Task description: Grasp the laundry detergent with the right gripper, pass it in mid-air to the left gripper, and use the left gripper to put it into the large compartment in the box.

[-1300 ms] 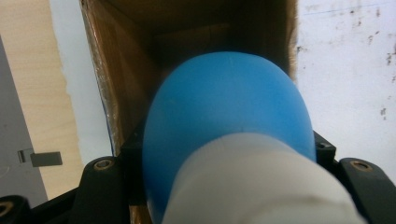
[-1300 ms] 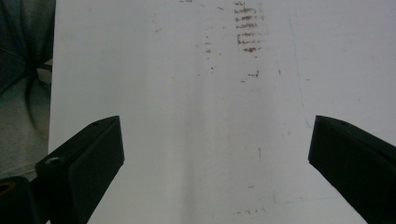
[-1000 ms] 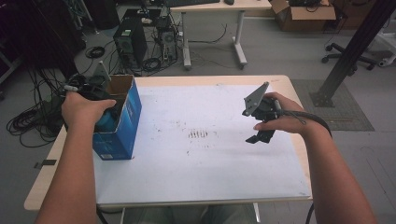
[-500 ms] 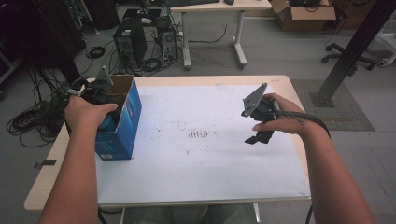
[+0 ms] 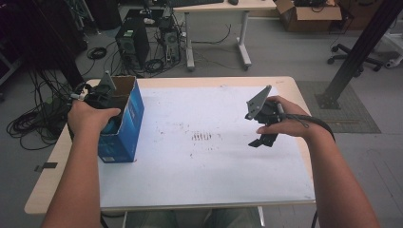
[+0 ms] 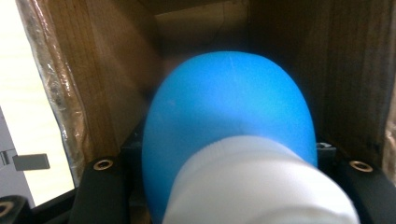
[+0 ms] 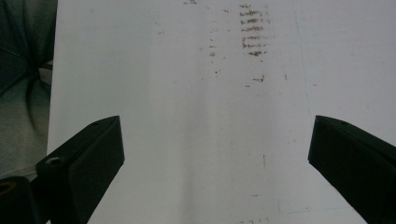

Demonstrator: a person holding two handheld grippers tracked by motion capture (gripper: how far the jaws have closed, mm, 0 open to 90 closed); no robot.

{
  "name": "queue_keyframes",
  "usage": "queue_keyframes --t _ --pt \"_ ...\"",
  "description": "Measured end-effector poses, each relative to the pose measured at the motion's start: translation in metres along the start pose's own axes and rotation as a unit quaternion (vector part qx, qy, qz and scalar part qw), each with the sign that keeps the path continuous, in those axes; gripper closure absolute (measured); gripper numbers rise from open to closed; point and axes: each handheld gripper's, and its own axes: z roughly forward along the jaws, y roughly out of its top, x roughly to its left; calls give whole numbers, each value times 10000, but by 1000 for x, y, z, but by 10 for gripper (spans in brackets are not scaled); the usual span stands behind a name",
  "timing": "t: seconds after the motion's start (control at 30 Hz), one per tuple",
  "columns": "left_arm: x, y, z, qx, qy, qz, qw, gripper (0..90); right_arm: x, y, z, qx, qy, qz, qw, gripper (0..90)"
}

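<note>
A blue cardboard box point(image 5: 127, 124) stands open-topped on the table's left edge. My left gripper point(image 5: 105, 97) reaches down into it from the left, under the person's hand. In the left gripper view the left gripper point(image 6: 229, 191) is shut on a rounded blue object with a white part point(image 6: 229, 107), close to the lens, with the box's brown inner walls point(image 6: 116, 74) around it. At the right my right gripper point(image 5: 262, 141) hangs just above the white sheet. Its jaws stand wide apart in the right gripper view, where the right gripper point(image 7: 215, 154) holds nothing.
A white sheet point(image 5: 199, 171) covers the wooden table point(image 5: 47, 185), with rusty smudges point(image 5: 203, 137) at its middle. Past the table are computer towers point(image 5: 130, 42), cables on the floor, another desk and a black post point(image 5: 361, 47).
</note>
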Motion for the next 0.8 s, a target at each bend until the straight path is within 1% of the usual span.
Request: queue_keyframes --t 0.2,0.43,0.6,0.63,0.73,0.77,0.8 --pt "1 0 0 10 -23 22 10000 385 0 1 1 24 -4 -42 10000 34" --pt "1 0 0 7 -23 26 10000 384 0 3 3 36 22 -36 10000 33" --pt "0 1 0 14 17 50 10000 382 0 3 4 33 17 -42 10000 33" --pt "0 1 0 6 20 35 10000 381 0 3 3 28 10 -43 10000 33" --pt "0 1 -1 -29 135 7 9999 365 0 3 3 21 13 -36 10000 33" --pt "1 1 -1 -59 97 -38 9999 351 0 3 3 10 6 -42 10000 33" --pt "0 1 -2 -54 104 -47 9999 342 0 3 3 9 12 -42 10000 33"
